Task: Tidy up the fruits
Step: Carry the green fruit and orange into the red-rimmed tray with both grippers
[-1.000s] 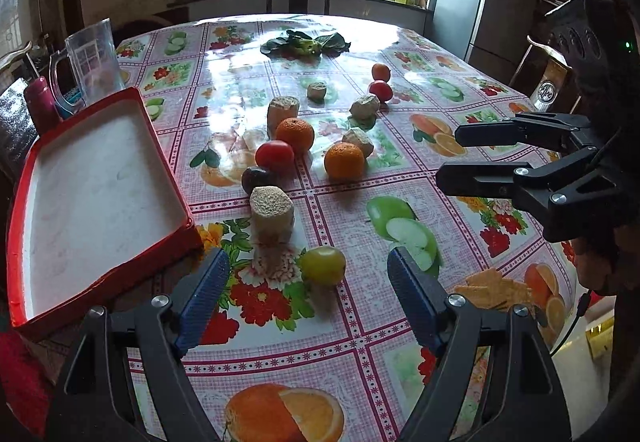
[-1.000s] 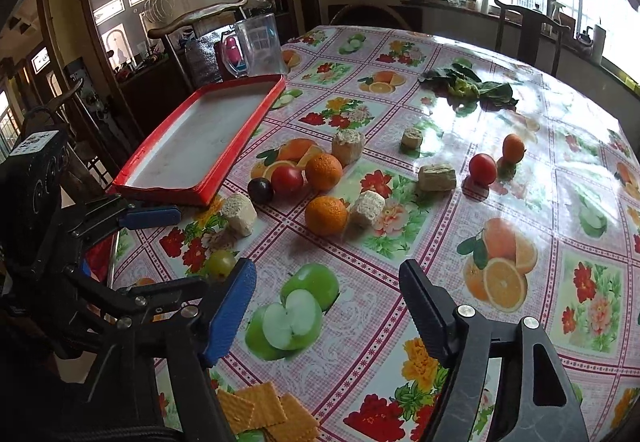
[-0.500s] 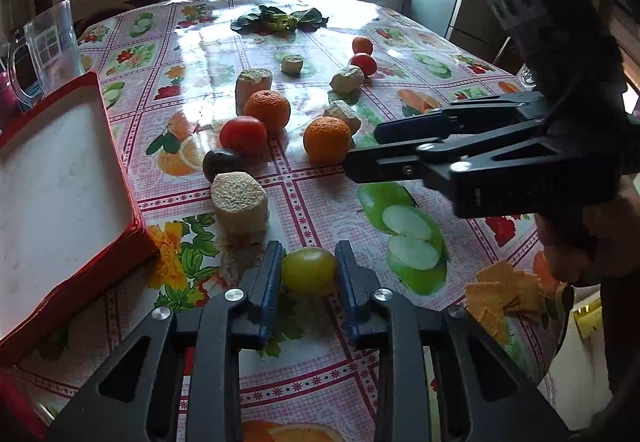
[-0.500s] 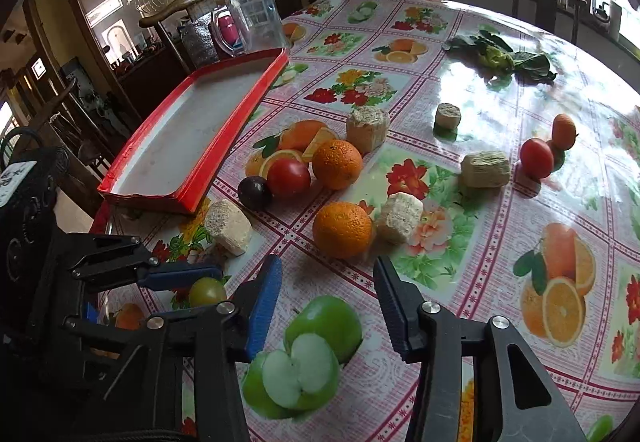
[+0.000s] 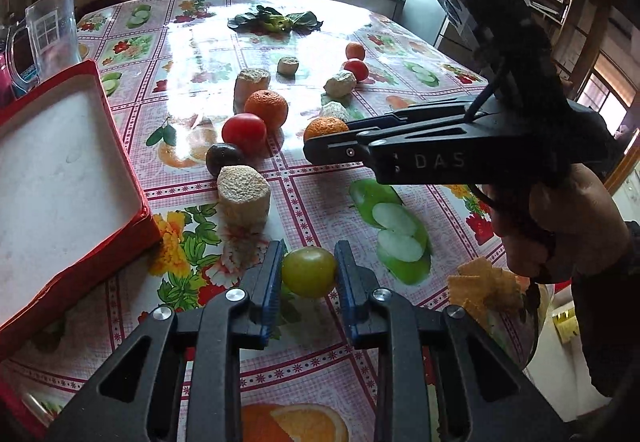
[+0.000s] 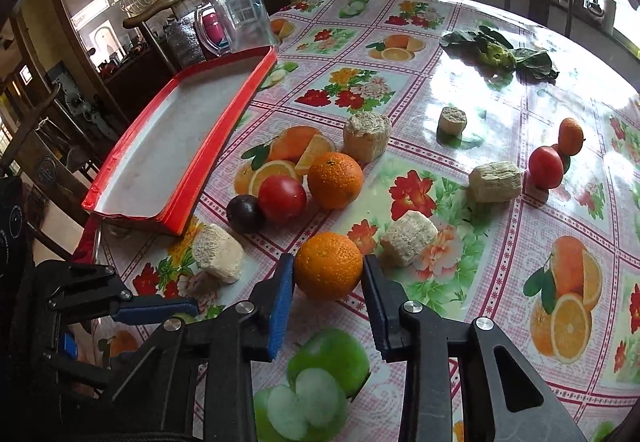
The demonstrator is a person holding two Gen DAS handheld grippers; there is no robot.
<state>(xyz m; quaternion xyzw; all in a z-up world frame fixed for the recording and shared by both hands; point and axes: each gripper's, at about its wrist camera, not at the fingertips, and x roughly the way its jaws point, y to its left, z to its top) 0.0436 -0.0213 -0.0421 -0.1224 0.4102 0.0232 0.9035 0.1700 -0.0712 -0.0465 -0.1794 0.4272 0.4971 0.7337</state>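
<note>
My left gripper [image 5: 308,272] is shut on a green tomato [image 5: 309,270] that rests on the tablecloth near the front edge. My right gripper [image 6: 328,276] has its blue pads against both sides of an orange [image 6: 328,265] on the table. The right gripper also shows from the side in the left wrist view [image 5: 320,145], with that orange [image 5: 324,127] at its tips. A second orange [image 6: 335,179], a red tomato [image 6: 282,197] and a dark plum [image 6: 245,213] lie close together beyond. A red tray [image 6: 224,129] with a white floor lies at the left.
Several pale corn-cob chunks [image 6: 218,253] lie among the fruit. Another red tomato [image 6: 545,166] and a small orange [image 6: 571,135] sit far right. Leafy greens [image 6: 498,55] lie at the back. A clear jug [image 6: 240,15] stands behind the tray. Crackers [image 5: 480,288] lie near the table's edge.
Both grippers moved forward and closed. The left went from wide open to shut on the green tomato. The right narrowed around the near orange.
</note>
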